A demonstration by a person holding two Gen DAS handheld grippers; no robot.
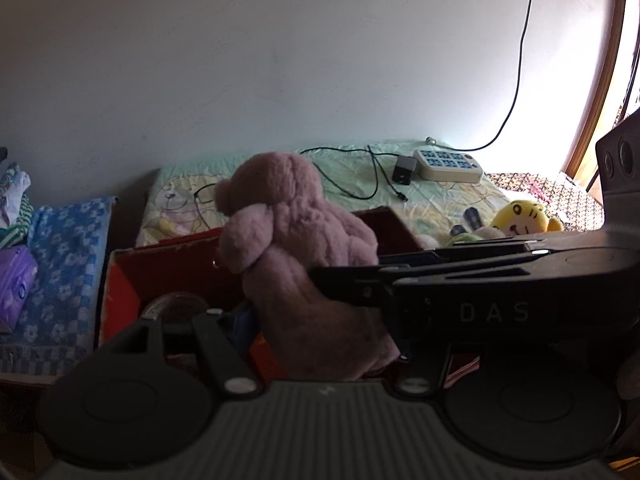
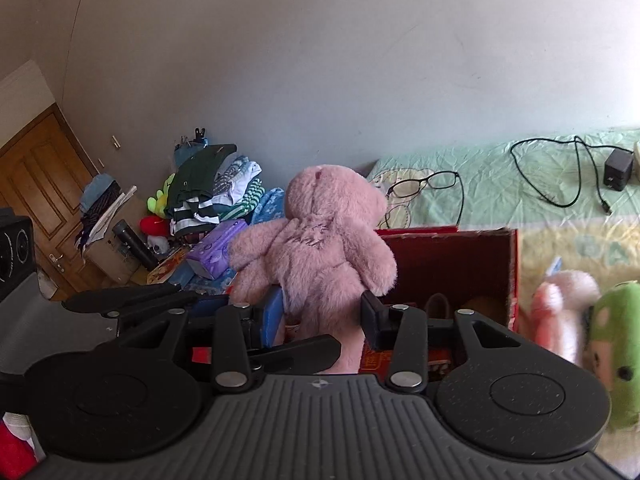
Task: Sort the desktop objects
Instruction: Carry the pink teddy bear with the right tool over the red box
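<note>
A pink teddy bear [image 1: 296, 232] hangs upright over an open red cardboard box [image 1: 168, 250], its back to the right wrist camera. My left gripper [image 1: 316, 332] is shut on the bear's lower body; its right finger is hidden behind the other gripper. My right gripper [image 2: 324, 316] is shut on the bear [image 2: 320, 248] at the waist, with a blue pad on one side and a black finger on the other. In the left wrist view the right gripper [image 1: 348, 276] reaches in from the right. The box [image 2: 460, 264] holds a round roll [image 1: 176, 304] and some brown items.
The box stands on a bed with a green cartoon sheet [image 2: 520, 184]. On it lie glasses [image 2: 424, 184], a charger with cable [image 1: 400, 170], a power strip [image 1: 448, 166], a yellow plush [image 1: 520, 216], a pink plush [image 2: 560, 308] and a green plush [image 2: 616, 344]. Clothes [image 2: 216, 192] are piled at the left.
</note>
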